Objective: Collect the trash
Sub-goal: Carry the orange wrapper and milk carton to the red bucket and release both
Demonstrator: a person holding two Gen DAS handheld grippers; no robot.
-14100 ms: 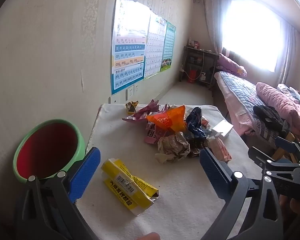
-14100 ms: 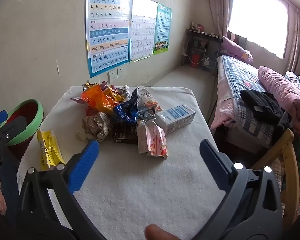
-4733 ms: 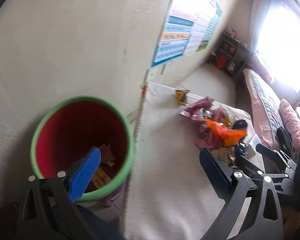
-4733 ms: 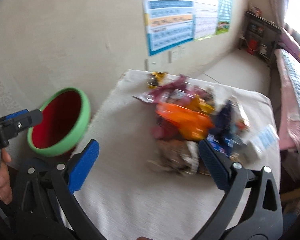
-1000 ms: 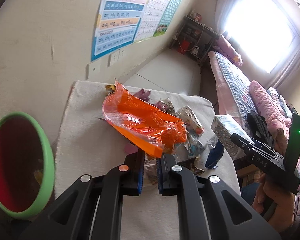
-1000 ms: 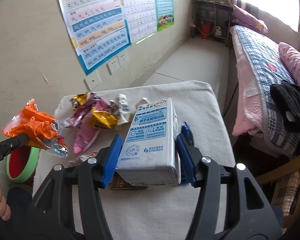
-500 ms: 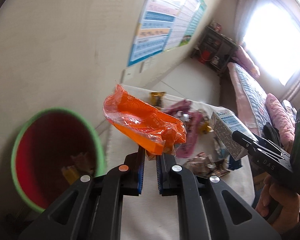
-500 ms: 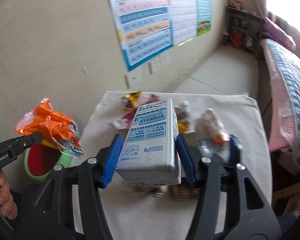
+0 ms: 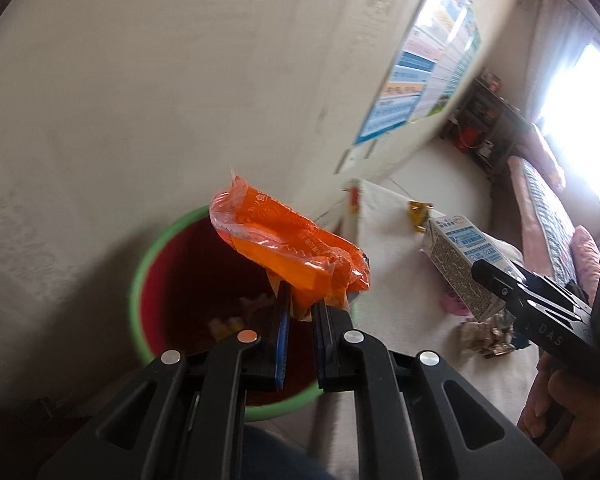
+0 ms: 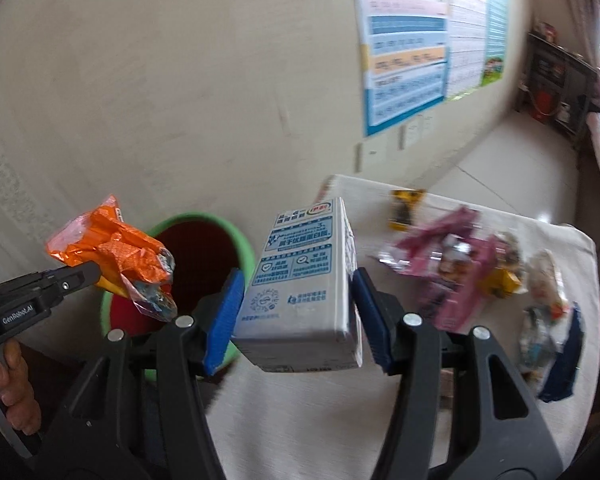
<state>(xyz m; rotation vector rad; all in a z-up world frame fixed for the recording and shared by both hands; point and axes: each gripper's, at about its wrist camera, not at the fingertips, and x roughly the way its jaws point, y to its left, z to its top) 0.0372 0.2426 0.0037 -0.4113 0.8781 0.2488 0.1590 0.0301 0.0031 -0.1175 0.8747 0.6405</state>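
Orange wrapper point(image 9: 288, 248) — crinkled glossy plastic film, bright orange with a clear sealed edge and faint printed lettering, partly scrunched at one end. Pinched by its lower corner in the left gripper point(image 9: 300, 316), whose blue-padded jaws stand nearly together on the film. The wrapper hangs in the air above the mouth of the bin point(image 9: 148, 264), a round tub with a green rim and dark red inside; a few pale scraps lie blurred at its bottom.

Milk carton point(image 10: 304, 280) — rectangular box, white and pale grey with blue printed panels and a small red-and-green logo at the top; dense small print on its side face. Clamped across its width between the blue pads of the right gripper point(image 10: 298, 316), jaws partway apart on the box. It is held upright in the air, just beside the bin and over the near edge of the table point(image 10: 300, 412).

Remaining litter on the table's pale cloth — a yellow wrapper point(image 10: 406, 206) near the wall, pink wrappers point(image 10: 452, 264), a dark blue packet point(image 10: 560, 364), all blurred.

Wall beyond carries printed charts point(image 10: 408, 48).
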